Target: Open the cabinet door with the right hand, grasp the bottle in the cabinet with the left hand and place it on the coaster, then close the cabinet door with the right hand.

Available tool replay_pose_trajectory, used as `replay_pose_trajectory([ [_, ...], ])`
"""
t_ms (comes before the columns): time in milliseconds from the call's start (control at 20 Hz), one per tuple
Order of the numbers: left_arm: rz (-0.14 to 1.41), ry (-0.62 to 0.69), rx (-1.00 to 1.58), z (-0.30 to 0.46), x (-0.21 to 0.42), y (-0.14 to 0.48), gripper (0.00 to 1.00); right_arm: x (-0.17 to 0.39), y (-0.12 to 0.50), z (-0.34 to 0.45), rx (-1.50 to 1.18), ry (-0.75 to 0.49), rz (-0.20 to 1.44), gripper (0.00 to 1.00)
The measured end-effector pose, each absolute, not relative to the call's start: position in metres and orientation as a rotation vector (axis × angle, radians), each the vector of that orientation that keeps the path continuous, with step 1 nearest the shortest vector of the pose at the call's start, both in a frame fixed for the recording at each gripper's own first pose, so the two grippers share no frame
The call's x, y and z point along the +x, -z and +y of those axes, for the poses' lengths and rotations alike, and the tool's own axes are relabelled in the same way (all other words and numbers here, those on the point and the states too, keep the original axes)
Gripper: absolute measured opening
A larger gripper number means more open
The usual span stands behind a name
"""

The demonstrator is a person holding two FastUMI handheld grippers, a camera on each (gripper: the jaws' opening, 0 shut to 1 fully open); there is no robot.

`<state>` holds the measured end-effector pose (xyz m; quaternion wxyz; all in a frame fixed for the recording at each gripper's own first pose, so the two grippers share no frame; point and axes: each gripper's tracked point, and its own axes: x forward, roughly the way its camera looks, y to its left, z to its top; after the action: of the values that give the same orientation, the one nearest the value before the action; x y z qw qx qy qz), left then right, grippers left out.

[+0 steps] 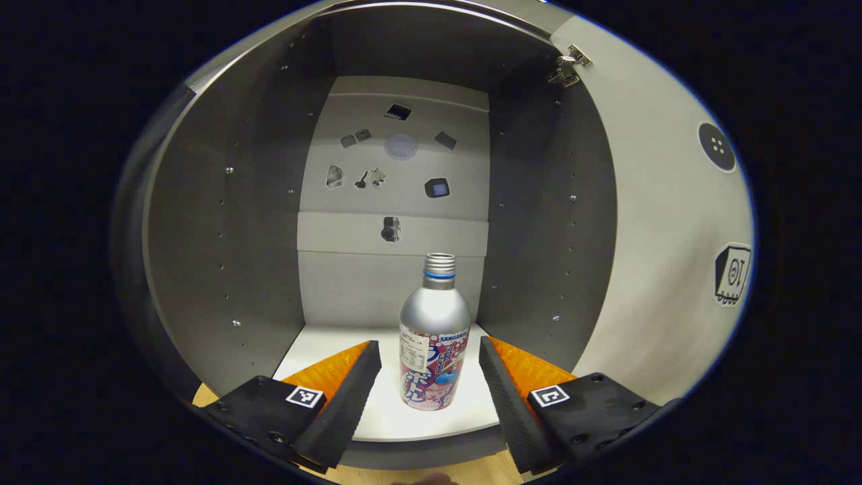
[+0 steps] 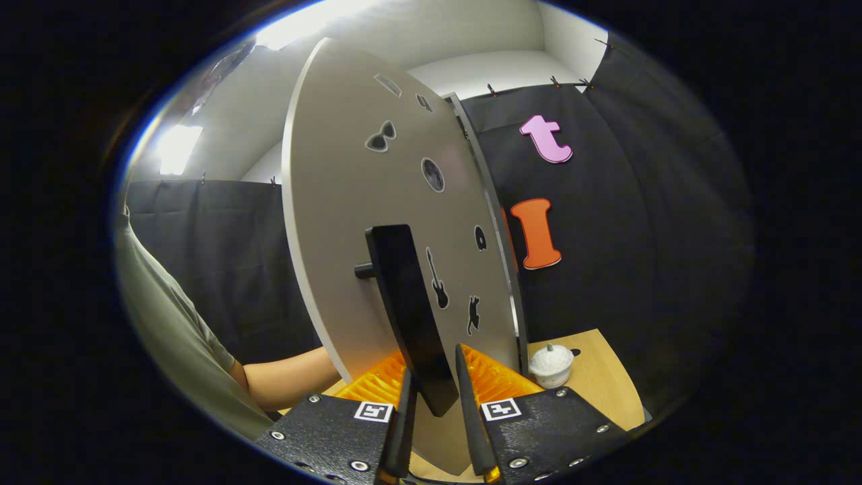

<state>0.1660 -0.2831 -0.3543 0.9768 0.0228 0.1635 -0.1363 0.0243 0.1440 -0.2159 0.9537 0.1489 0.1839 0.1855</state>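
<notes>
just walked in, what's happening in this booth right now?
A person works a hand-held gripper in each hand at a grey cabinet. The right hand-held gripper is clamped on the black door handle, with the cabinet door swung open. The left hand-held gripper is open, its fingers on either side of the bottle, not touching it. The bottle stands upright, uncapped, on the cabinet floor.
</notes>
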Motion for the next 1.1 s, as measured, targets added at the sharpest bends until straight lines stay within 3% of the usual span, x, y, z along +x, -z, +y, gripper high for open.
replay_pose_trajectory([
  [50, 0.329, 0.282, 0.040, -0.287, 0.171, 0.359, 0.96, 0.026, 0.217, 0.143, 0.296, -0.373, 0.373, 0.34],
  [250, 0.331, 0.278, 0.041, -0.294, 0.191, 0.376, 0.96, 0.028, 0.217, 0.129, 0.287, -0.343, 0.377, 0.31],
  [700, 0.336, 0.275, 0.064, -0.300, 0.215, 0.401, 0.96, 0.032, 0.219, 0.101, 0.271, -0.247, 0.375, 0.39],
  [750, 0.330, 0.290, 0.069, -0.302, 0.216, 0.398, 1.00, 0.032, 0.219, 0.101, 0.270, -0.244, 0.375, 0.39],
  [800, 0.327, 0.303, 0.080, -0.303, 0.213, 0.395, 0.92, 0.032, 0.219, 0.100, 0.268, -0.243, 0.376, 0.40],
  [900, 0.324, 0.337, 0.094, -0.311, 0.209, 0.392, 0.87, 0.032, 0.219, 0.099, 0.270, -0.240, 0.375, 0.41],
  [1100, 0.288, 0.375, 0.133, -0.314, 0.189, 0.374, 0.84, 0.034, 0.220, 0.097, 0.263, -0.228, 0.370, 0.42],
])
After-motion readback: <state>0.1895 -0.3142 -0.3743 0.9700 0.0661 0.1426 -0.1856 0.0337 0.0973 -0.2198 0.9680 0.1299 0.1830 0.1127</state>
